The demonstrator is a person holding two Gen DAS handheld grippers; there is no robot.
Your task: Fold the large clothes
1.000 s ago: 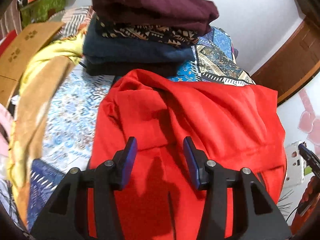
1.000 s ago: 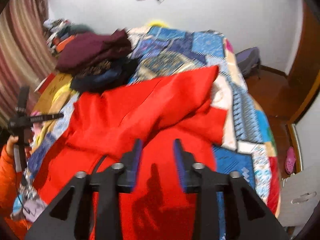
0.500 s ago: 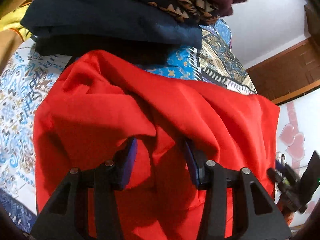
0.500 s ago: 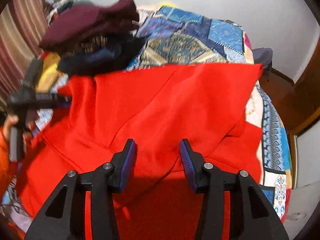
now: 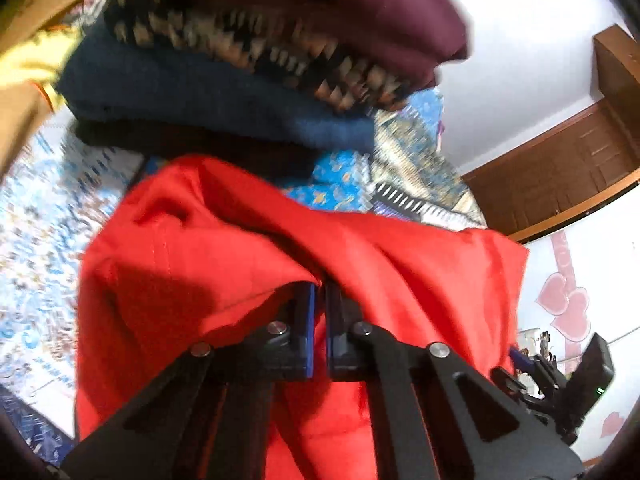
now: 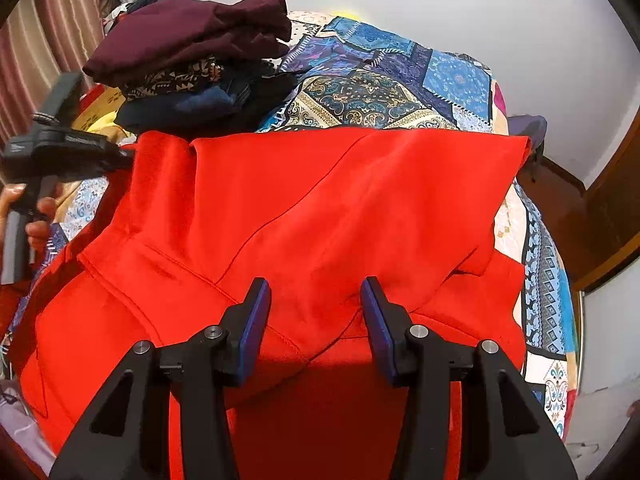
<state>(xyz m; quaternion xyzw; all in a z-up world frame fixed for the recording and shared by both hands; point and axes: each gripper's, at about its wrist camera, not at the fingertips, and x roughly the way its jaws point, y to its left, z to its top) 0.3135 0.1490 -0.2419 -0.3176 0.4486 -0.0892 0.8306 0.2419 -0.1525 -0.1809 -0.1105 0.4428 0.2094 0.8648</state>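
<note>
A large red garment (image 6: 320,208) lies spread over the patchwork bedspread (image 6: 400,80), with its upper part folded over the lower part. It also fills the left wrist view (image 5: 200,264). My left gripper (image 5: 319,292) is shut on a fold of the red cloth near its left edge. In the right wrist view the left gripper's body (image 6: 60,148) shows at the garment's far left, in a hand. My right gripper (image 6: 314,304) is open, its jaws straddling a raised fold of the red cloth at the near middle.
A stack of folded clothes, maroon on top (image 6: 188,36), then a patterned one and dark blue ones (image 5: 208,96), sits on the bed just behind the red garment. Yellow cloth (image 5: 36,60) lies left. A wooden door (image 5: 560,172) is right.
My left gripper has closed from open onto the red fold. My right gripper has come lower and nearer to the cloth, staying open. The upper part of the garment now lies flatter.
</note>
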